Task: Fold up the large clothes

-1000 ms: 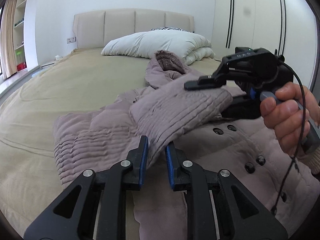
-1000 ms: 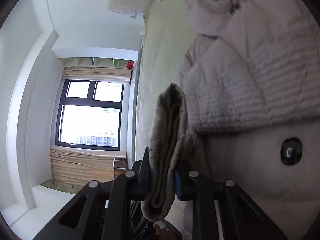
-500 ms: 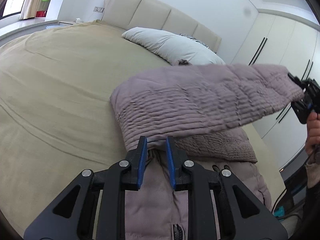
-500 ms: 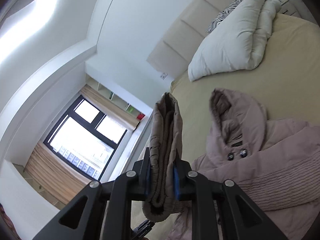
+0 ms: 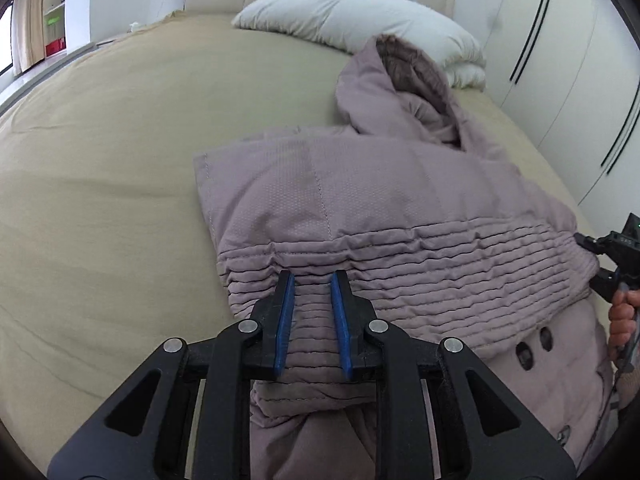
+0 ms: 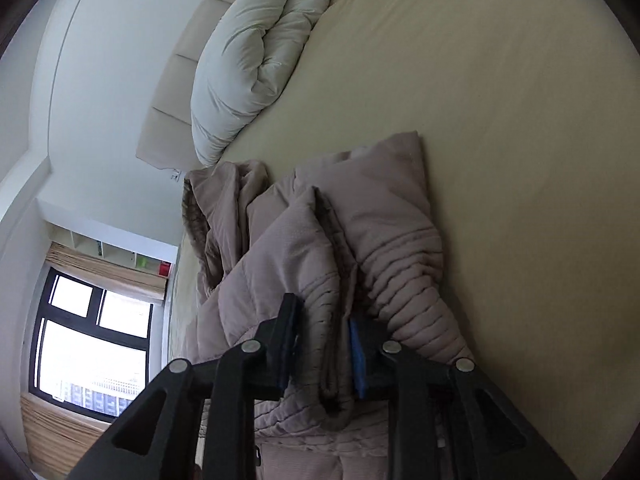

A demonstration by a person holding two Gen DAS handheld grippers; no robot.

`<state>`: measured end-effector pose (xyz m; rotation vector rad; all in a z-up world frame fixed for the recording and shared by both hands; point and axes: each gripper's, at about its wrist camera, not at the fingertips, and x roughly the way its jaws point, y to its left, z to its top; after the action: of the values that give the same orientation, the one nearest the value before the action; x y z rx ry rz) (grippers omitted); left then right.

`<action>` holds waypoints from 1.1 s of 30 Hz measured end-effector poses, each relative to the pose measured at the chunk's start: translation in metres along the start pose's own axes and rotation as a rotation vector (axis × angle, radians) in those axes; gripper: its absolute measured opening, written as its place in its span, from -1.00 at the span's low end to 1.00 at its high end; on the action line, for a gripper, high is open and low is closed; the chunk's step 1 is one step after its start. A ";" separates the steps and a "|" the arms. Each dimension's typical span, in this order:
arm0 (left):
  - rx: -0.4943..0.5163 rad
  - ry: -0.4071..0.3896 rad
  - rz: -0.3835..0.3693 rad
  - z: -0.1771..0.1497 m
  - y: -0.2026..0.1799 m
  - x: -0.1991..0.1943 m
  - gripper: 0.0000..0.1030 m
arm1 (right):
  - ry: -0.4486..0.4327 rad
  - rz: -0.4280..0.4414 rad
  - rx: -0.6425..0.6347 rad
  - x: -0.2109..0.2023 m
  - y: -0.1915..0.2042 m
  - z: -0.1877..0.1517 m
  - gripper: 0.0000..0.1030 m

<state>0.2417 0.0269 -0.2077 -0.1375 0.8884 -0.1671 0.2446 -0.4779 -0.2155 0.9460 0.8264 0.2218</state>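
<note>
A tan-sheeted bed [image 5: 120, 152] filled both wrist views, with a white folded duvet [image 5: 360, 24] at its head, toward twelve o'clock in the left view. On the sheet lay the mauve hooded puffer coat [image 5: 380, 200], its hood [image 5: 404, 80] pointing to about one o'clock and one sleeve [image 5: 440, 272] folded across the body above dark buttons [image 5: 534, 346] near four o'clock. The left gripper [image 5: 312, 312] was clenched on a quilted fold of the coat at six o'clock. The right gripper [image 6: 325, 340] had the ribbed sleeve cuff [image 6: 332, 344] between its blue pads, the jaws having just been easing apart (whether the pads pressed the cloth, I cannot tell). A hand [image 5: 622, 324] gripped its handle at three o'clock.
</note>
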 end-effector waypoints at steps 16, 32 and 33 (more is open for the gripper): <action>0.026 -0.023 -0.019 0.034 0.000 0.013 -0.64 | 0.098 -0.213 -0.388 0.051 0.098 -0.018 0.04; 0.090 -0.010 -0.003 0.241 -0.091 0.120 0.76 | -0.016 -0.213 -0.499 0.064 0.162 0.050 0.43; 0.089 0.015 0.016 0.245 -0.093 0.134 0.76 | -0.017 -0.209 -0.502 0.071 0.166 0.055 0.44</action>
<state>0.5079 -0.0783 -0.1389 -0.0467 0.8956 -0.1928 0.3608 -0.3794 -0.1048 0.3877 0.7973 0.2250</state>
